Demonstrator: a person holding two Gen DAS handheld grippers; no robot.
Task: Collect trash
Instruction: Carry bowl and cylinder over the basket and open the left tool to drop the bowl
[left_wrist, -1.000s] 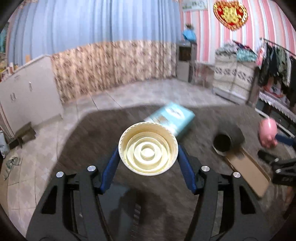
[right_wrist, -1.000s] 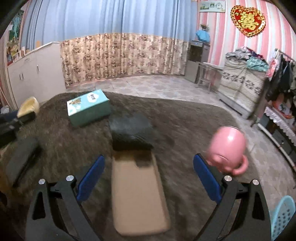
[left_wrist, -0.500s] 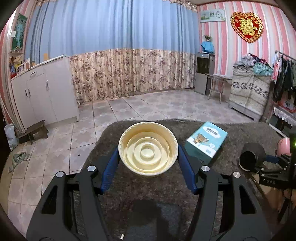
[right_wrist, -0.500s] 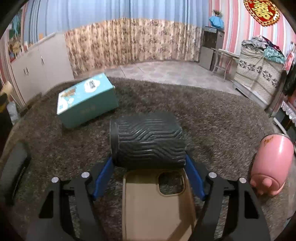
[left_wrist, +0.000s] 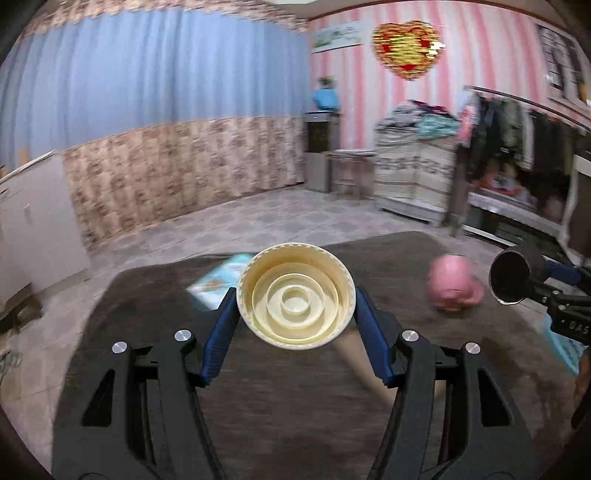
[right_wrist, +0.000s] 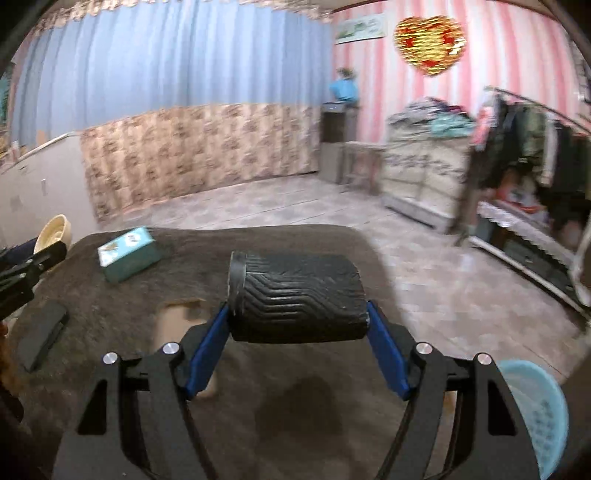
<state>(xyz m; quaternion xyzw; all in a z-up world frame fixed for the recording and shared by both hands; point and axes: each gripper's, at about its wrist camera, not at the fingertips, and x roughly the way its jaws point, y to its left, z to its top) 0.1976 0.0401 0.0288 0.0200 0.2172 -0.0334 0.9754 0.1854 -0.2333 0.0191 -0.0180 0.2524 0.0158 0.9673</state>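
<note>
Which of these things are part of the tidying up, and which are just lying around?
In the job:
cream bowl, held in the left gripper
black cup, held in the right gripper
blue basket, probably the bin

Lying about:
teal box
pink mug
cardboard
dark flat case

The left gripper (left_wrist: 296, 295), black with blue finger pads (left_wrist: 221, 343), grips a round cream plastic bowl (left_wrist: 296, 295) by its sides, the open mouth facing the camera and showing concentric rings inside. Below the gripper lies a dark brown shaggy carpet (left_wrist: 280, 410). Just behind the bowl to its left, a teal cardboard box (left_wrist: 218, 282) lies on the carpet, partly hidden. To the right of the bowl sits a blurred pink pig-shaped container (left_wrist: 455, 288). Further right, at the frame's edge, the right gripper (left_wrist: 546, 284) holds a black cylindrical cup (left_wrist: 511, 277), its dark mouth turned this way. A beige flat cardboard piece (left_wrist: 360, 360) shows under the right finger.
</note>
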